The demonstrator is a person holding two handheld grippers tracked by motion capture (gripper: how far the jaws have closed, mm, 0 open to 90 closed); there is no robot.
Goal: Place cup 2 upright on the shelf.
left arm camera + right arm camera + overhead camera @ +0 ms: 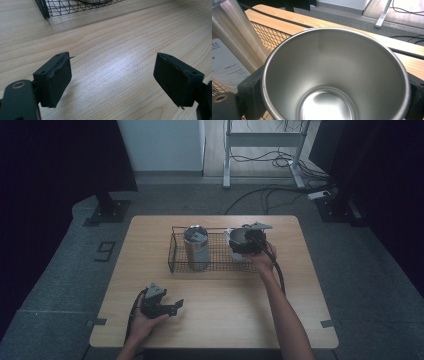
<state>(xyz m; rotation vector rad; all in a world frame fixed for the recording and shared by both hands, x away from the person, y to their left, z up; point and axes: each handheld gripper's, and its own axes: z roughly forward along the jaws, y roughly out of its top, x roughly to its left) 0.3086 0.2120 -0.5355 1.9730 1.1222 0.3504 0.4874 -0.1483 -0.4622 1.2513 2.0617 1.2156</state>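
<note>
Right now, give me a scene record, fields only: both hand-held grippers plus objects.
left hand-held gripper: open, empty, low over the table
right hand-held gripper: shut on steel cup
steel cup: empty, at the wire basket's right end; resting or lifted, cannot tell
wire basket: holds tumbler
tumbler: upright, lidded

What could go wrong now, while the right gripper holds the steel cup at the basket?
1. The cup is gripped from outside by the right gripper; smooth steel might slip.
2. The tall tumbler stands close by in the basket; a sideways swing might knock it over.
3. The cup might catch the basket's wire wall.
</note>
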